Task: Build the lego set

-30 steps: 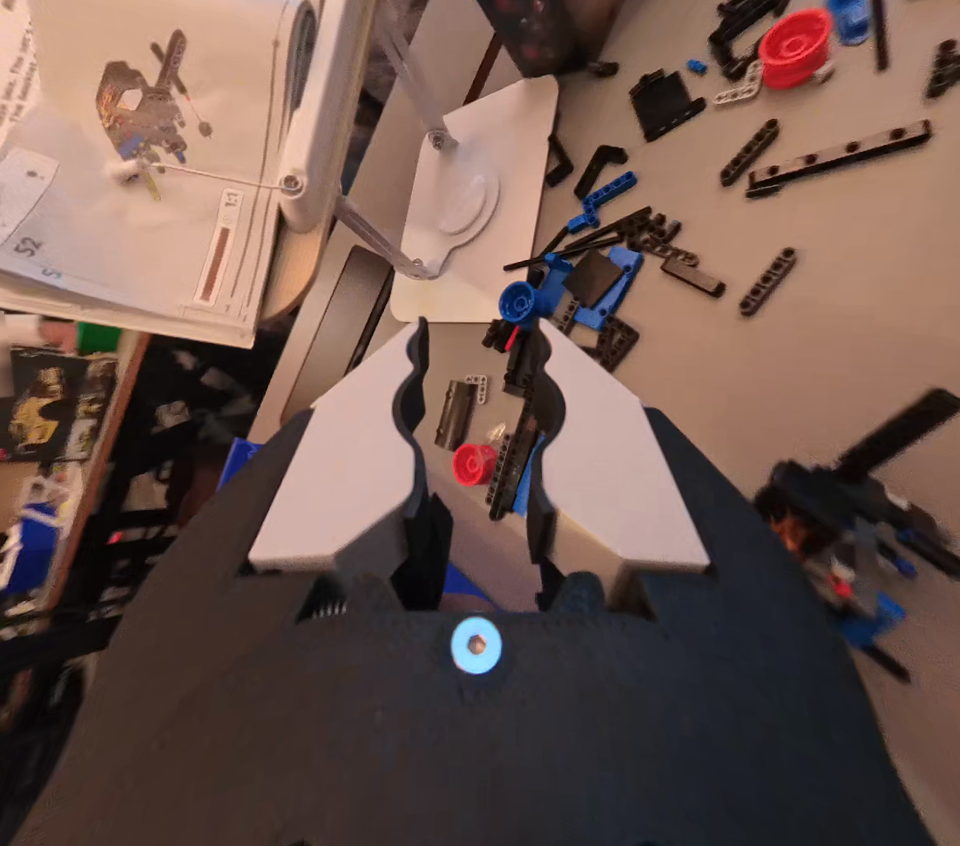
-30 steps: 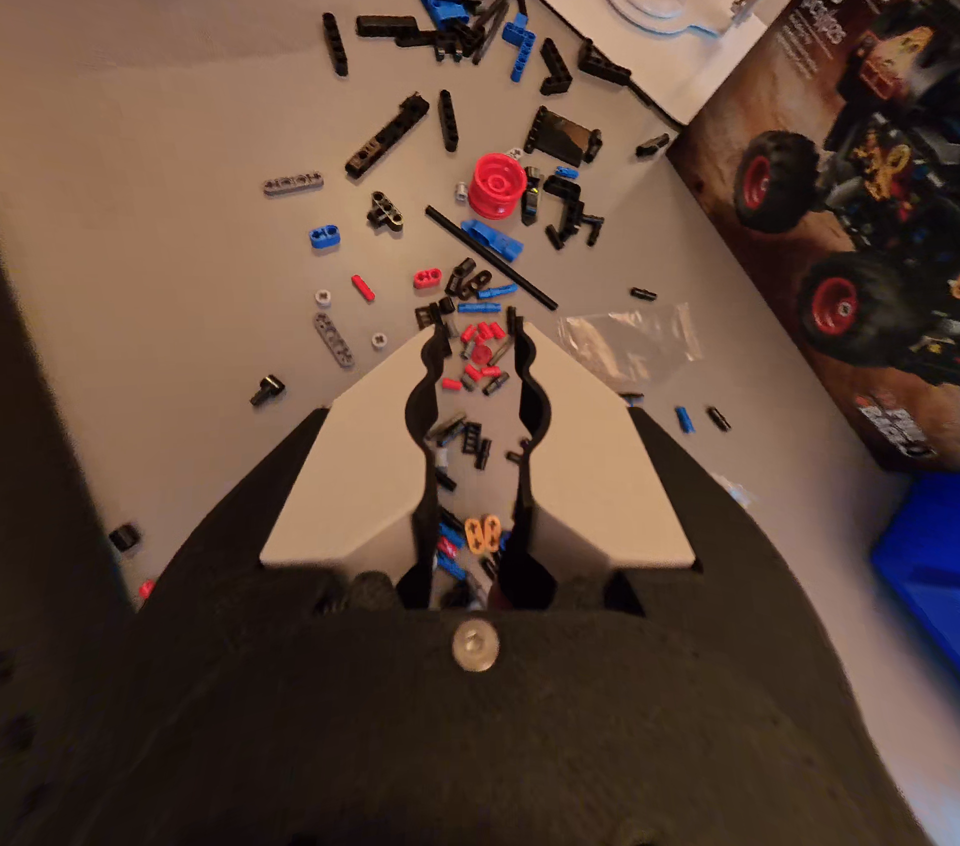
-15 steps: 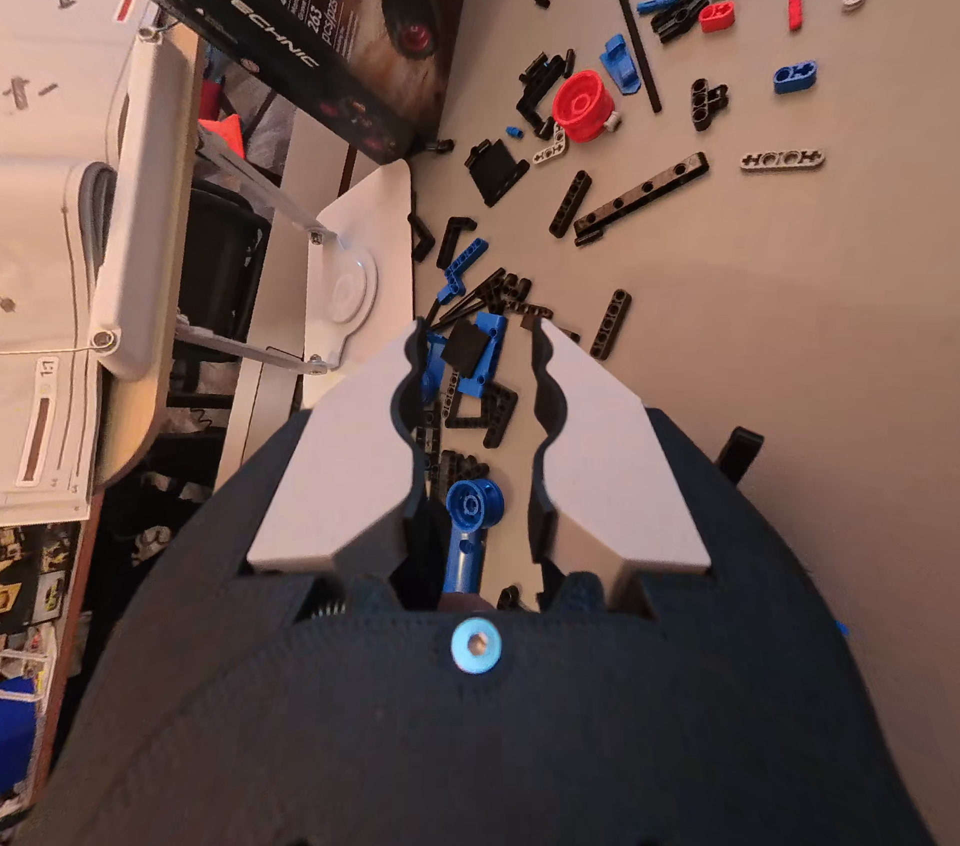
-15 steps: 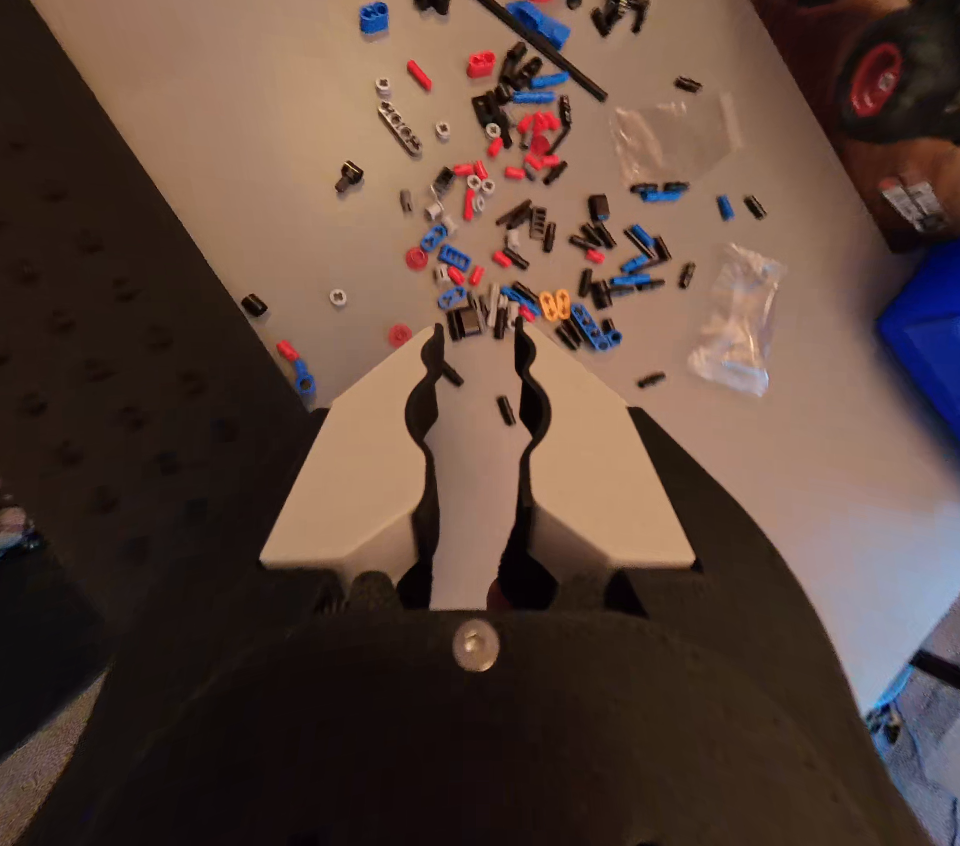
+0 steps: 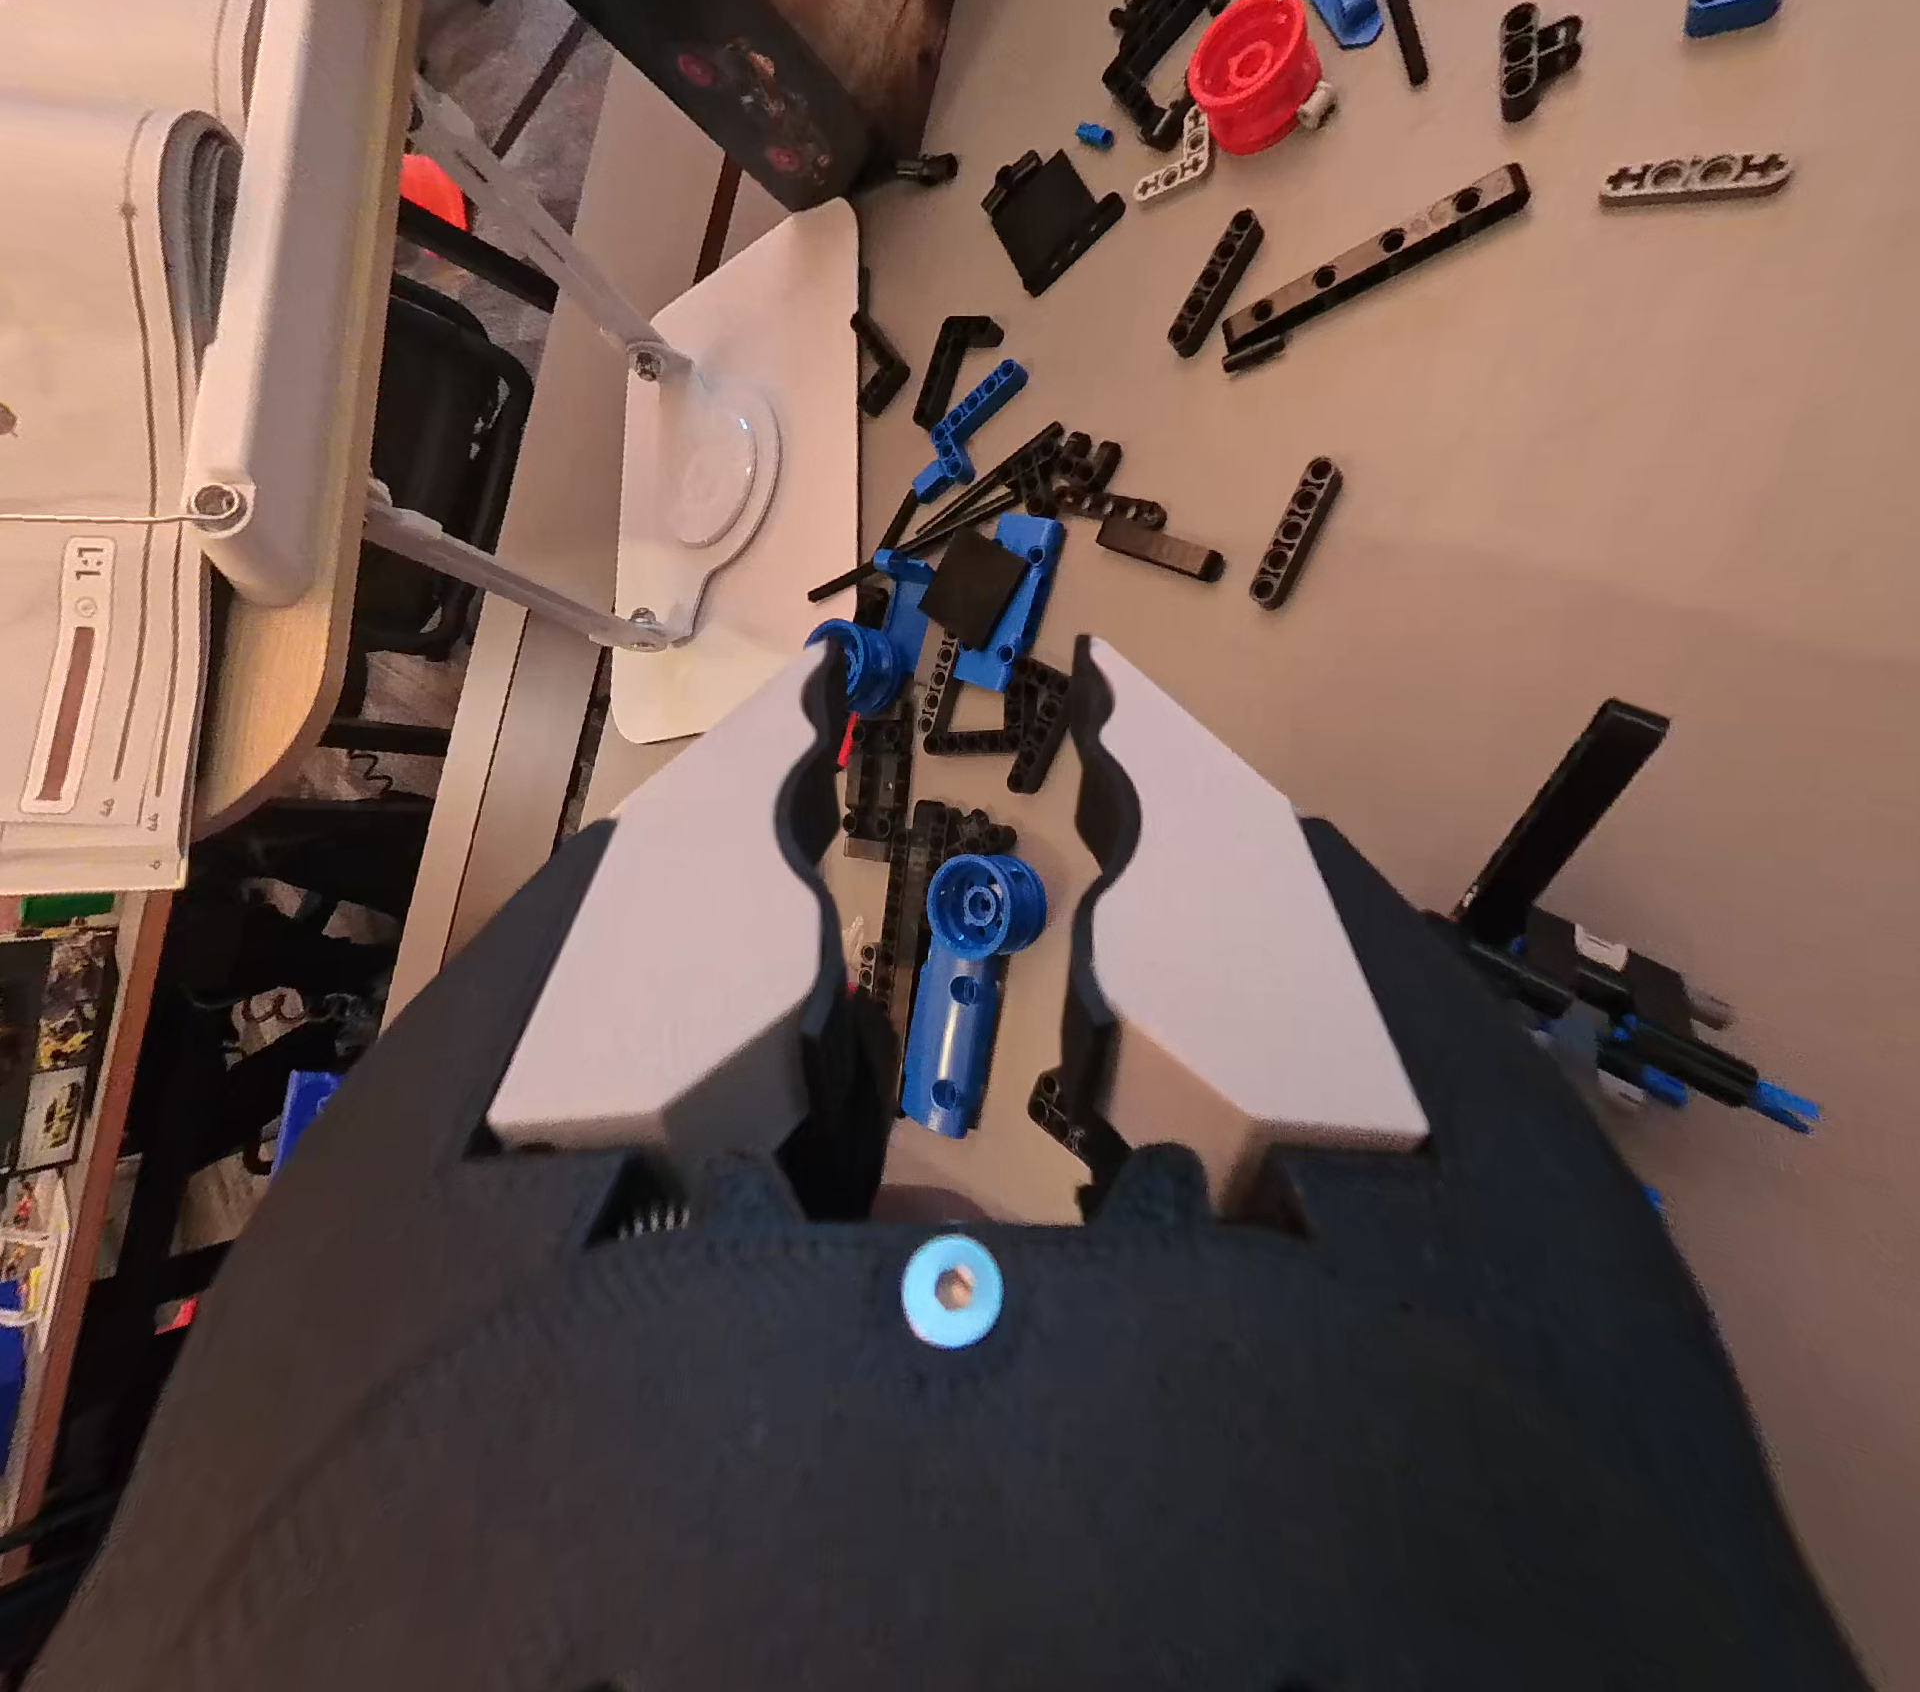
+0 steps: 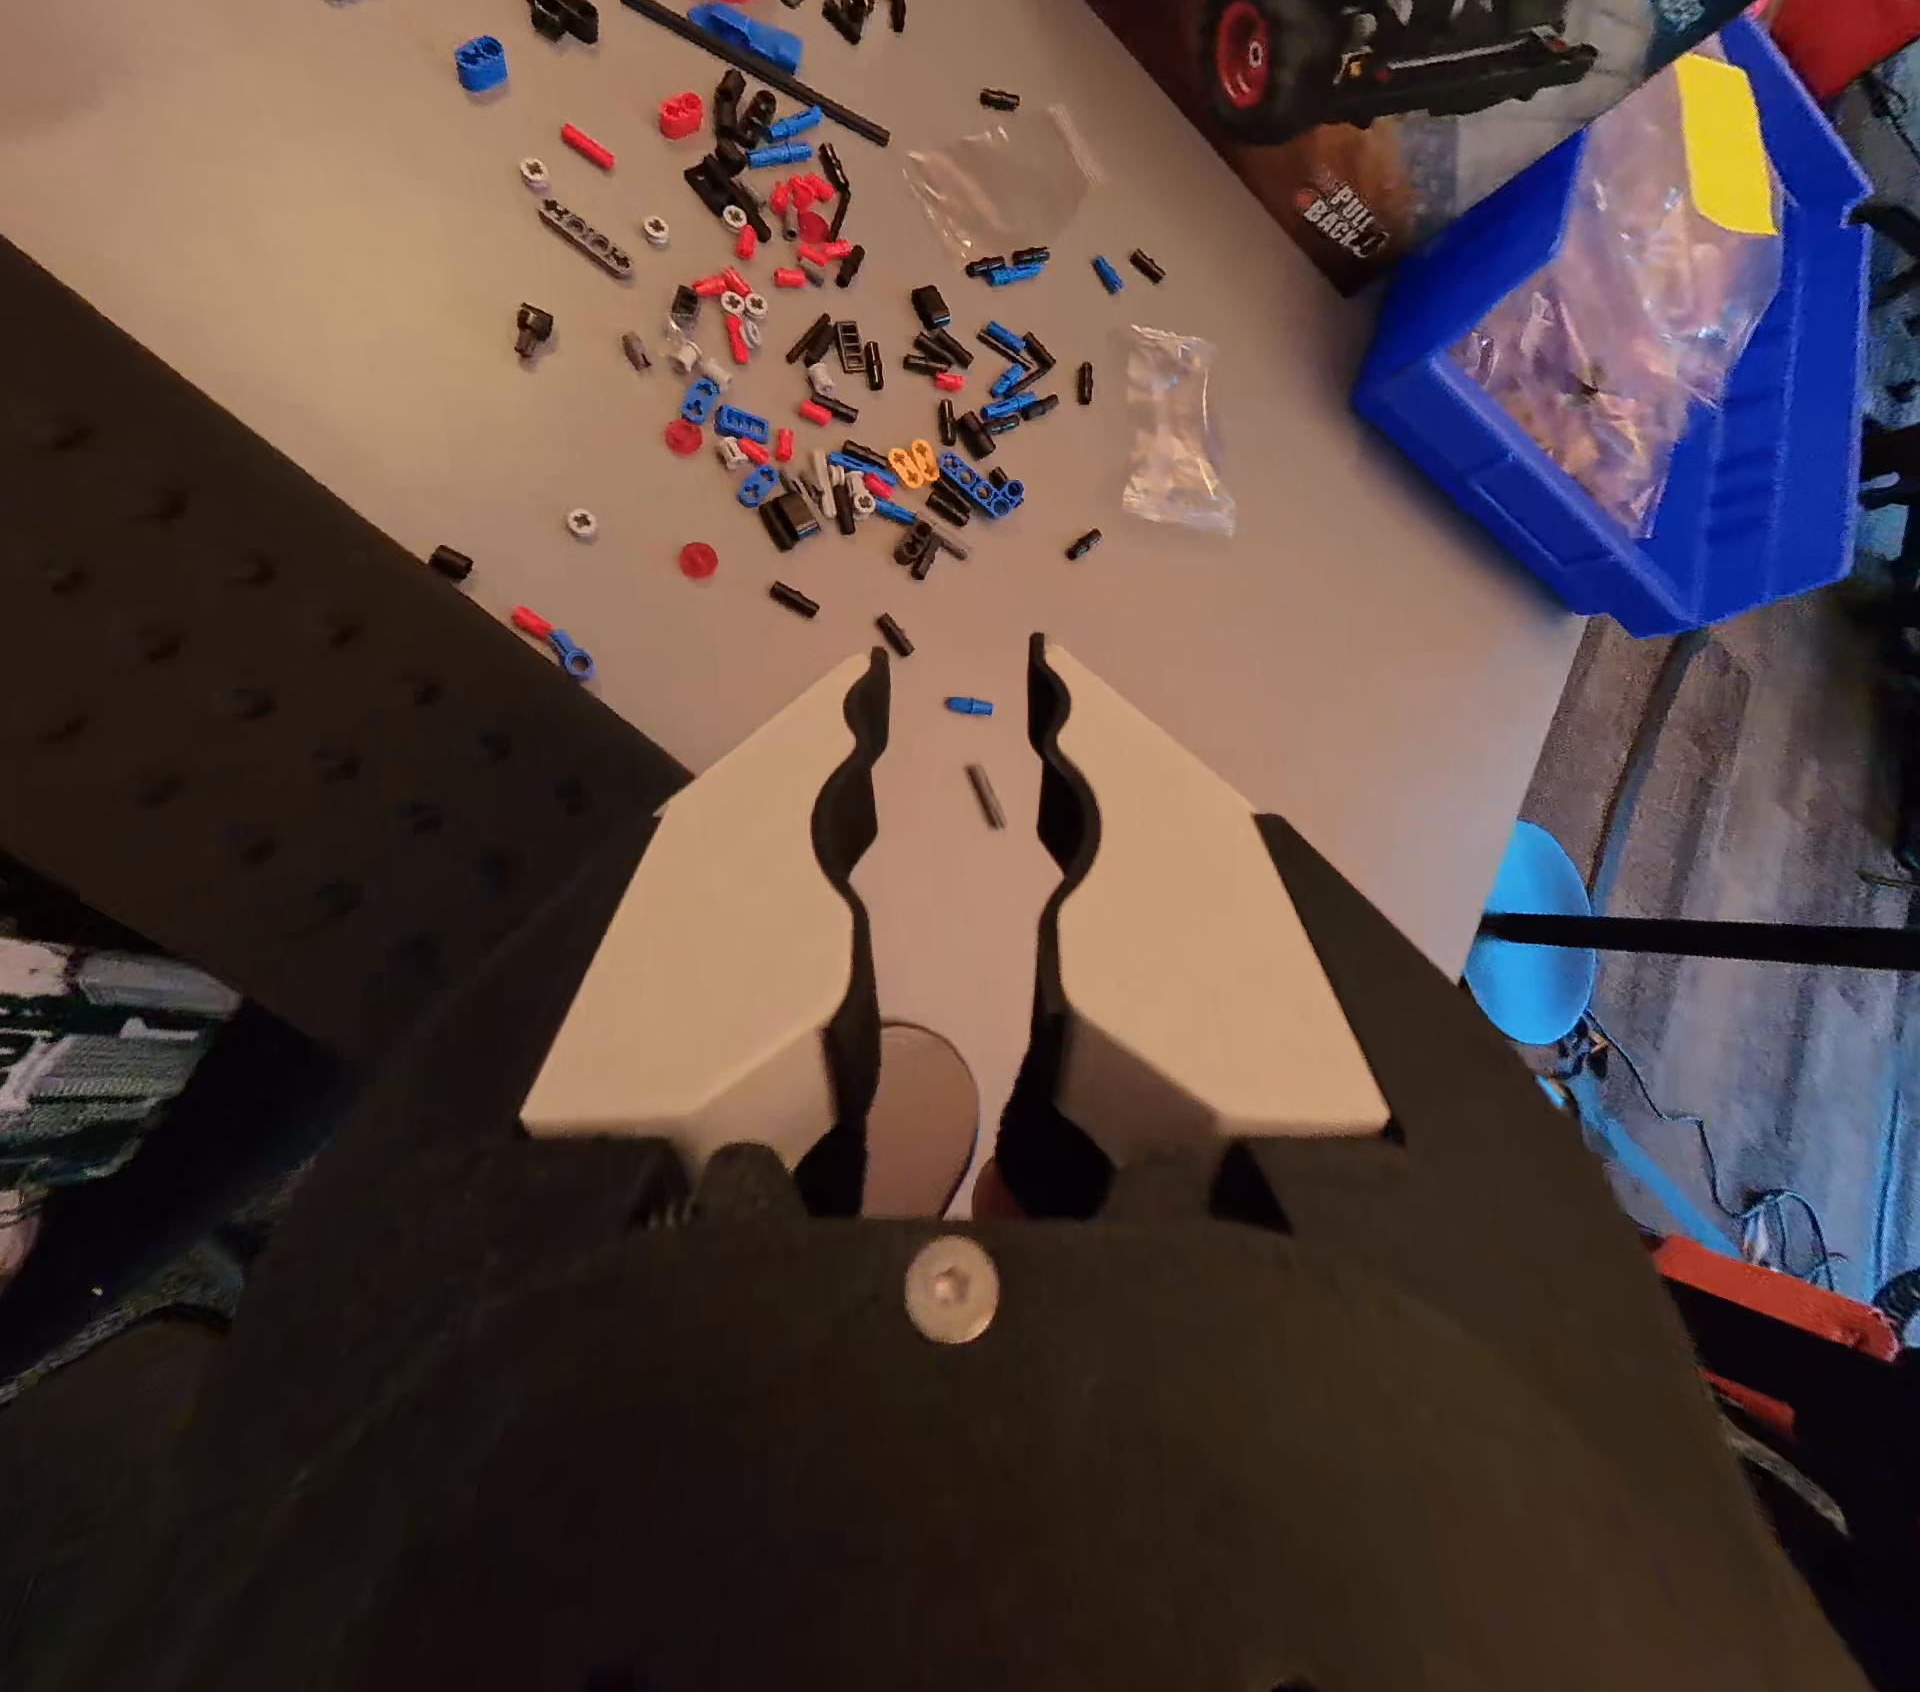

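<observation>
We list a white book stand [image 5: 727, 458] at the table edge [image 5: 1558, 603] and a blue storage bin [image 6: 1662, 416] holding clear bags. We also note a light-blue stool [image 6: 1532, 946] on the floor.

Loose lego pieces [image 6: 831, 354] are lying scattered flat on the bench; a red wheel hub [image 5: 1252, 68] is sitting far right, a blue wheel hub [image 5: 982, 904] nearer, among black beams [image 5: 1371, 271].
</observation>
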`<state>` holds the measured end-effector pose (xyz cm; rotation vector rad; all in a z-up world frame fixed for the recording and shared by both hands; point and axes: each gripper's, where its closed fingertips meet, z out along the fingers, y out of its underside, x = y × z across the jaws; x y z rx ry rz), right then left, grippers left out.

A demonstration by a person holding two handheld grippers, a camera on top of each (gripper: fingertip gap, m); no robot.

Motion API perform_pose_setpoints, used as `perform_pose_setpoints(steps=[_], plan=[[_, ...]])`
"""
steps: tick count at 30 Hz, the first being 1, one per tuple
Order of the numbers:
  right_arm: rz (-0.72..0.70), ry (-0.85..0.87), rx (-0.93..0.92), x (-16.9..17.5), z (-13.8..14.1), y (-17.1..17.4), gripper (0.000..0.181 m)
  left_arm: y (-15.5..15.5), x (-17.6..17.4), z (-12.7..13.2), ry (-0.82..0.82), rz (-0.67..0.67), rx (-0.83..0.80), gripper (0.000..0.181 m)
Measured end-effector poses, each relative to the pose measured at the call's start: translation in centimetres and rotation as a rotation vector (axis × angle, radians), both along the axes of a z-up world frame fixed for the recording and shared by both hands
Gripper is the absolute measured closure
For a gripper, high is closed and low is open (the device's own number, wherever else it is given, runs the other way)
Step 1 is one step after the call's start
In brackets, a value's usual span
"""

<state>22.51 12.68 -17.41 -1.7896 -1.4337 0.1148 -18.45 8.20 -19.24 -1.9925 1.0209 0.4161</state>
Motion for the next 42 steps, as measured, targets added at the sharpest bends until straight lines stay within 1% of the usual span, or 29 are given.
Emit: perform_pose_setpoints(steps=[2,5,7,9,11,14,19,24,27,30,32,36,40,42], plan=[[0.005,0.011,-0.004,0.0,0.1,-1.2,0.159,-0.2,0.3,0.2,0.000,-0.009,0.002,0.141],[0.027,-0.006,0.004,-0.6,-0.8,-3.1,0.159,-0.3,0.6,0.9,-0.009,-0.021,0.018,0.141],[0.024,0.044,0.014,-1.9,-1.1,-3.8,0.159,-0.3,1.0,1.6,-0.029,-0.029,0.034,0.141],[0.035,0.111,0.018,-4.0,-1.4,-4.6,0.160,-0.3,1.4,2.2,-0.050,-0.038,0.055,0.141],[0.052,0.125,0.029,-5.7,-2.3,-5.2,0.159,-0.3,1.6,2.7,-0.049,-0.040,0.068,0.142],[0.081,0.123,0.030,-7.3,-3.5,-6.2,0.158,-0.3,1.9,3.1,-0.059,-0.041,0.080,0.141],[0.098,0.160,0.007,-7.5,-4.1,-7.0,0.158,0.3,2.5,2.7,-0.064,-0.045,0.055,0.141],[0.091,0.187,0.003,-7.0,-3.8,-5.6,0.158,0.5,2.5,2.8,-0.061,-0.038,0.048,0.138],[0.112,0.211,-0.028,-7.9,-3.5,-4.4,0.157,0.6,1.8,3.0,-0.078,-0.015,0.055,0.139],[0.145,0.192,-0.026,-9.4,-3.6,-2.8,0.157,0.5,0.8,2.6,-0.085,0.005,0.037,0.138],[0.181,0.185,-0.034,-10.8,-3.6,-1.7,0.157,0.2,0.2,1.8,-0.087,0.016,0.002,0.135],[0.296,0.160,-0.091,-14.5,-3.7,-0.1,0.157,-0.8,-1.0,0.5,-0.091,0.028,-0.069,0.132],[0.408,0.142,-0.138,-19.0,-3.3,1.3,0.160,-1.9,-1.8,0.3,-0.124,0.035,-0.110,0.130],[0.454,0.109,-0.140,-21.4,-3.4,2.1,0.159,-1.9,-2.0,0.2,-0.142,0.041,-0.105,0.131]])
